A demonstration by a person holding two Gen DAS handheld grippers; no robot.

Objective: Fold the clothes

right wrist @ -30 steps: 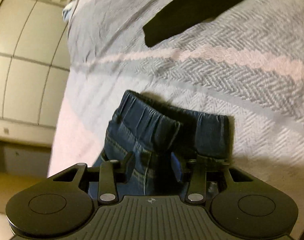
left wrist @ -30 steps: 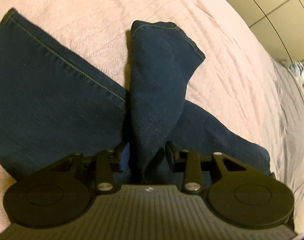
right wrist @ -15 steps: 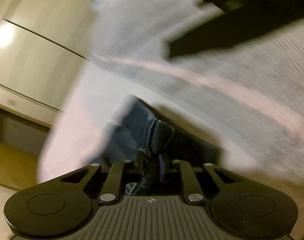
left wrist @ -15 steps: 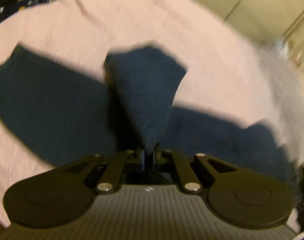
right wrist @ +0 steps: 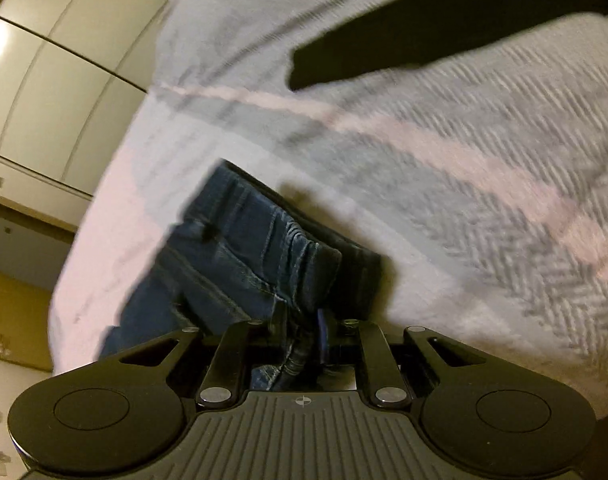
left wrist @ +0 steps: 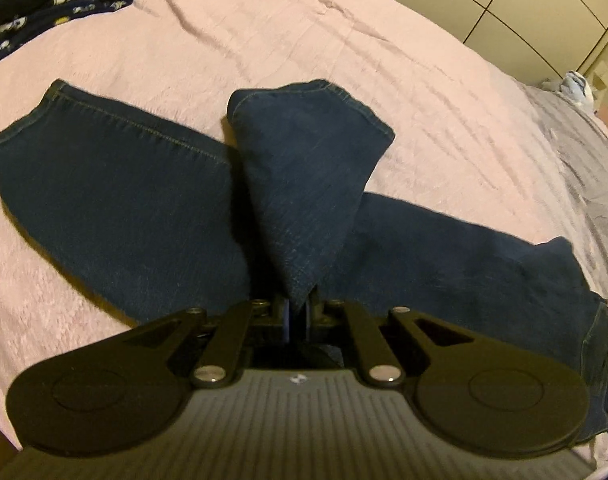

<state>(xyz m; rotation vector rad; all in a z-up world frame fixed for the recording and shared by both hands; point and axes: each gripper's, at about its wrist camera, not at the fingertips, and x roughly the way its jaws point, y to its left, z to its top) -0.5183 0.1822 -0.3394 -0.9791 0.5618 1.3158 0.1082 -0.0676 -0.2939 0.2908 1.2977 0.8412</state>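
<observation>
- Denim jeans, dark blue, lay spread across the pink bedspread; one leg ran flat toward the bed's left edge, and the other leg's hem end stood raised in a cone.
- Left gripper was narrowed hard onto the corner of that raised leg, with cloth pinched between the pads.
- Right gripper was narrowed onto the bunched elastic waistband, which sat where the pink cover met the grey herringbone blanket, near the bed's side edge.
- Risk, slippage: only a small tip of denim appeared to sit in the left pads; a brisk lift could have pulled it free and dropped the leg in a heap.
- Risk, uneven fold: the waistband was gathered thickly in the right jaws, so layers might have separated, leaving one layer behind when carried.
- Risk, misalignment: if the two hands travelled at different rates, the lifted leg would likely have landed askew on the flat leg and creased.
- Risk, dragging: the heavy fabric could have rucked up the loose bedspread beneath.
- Patterned dark garments lay at the far left corner, well apart; a black cloth lay on the blanket beyond the waistband, near enough to be snagged by a wide sweep.
</observation>
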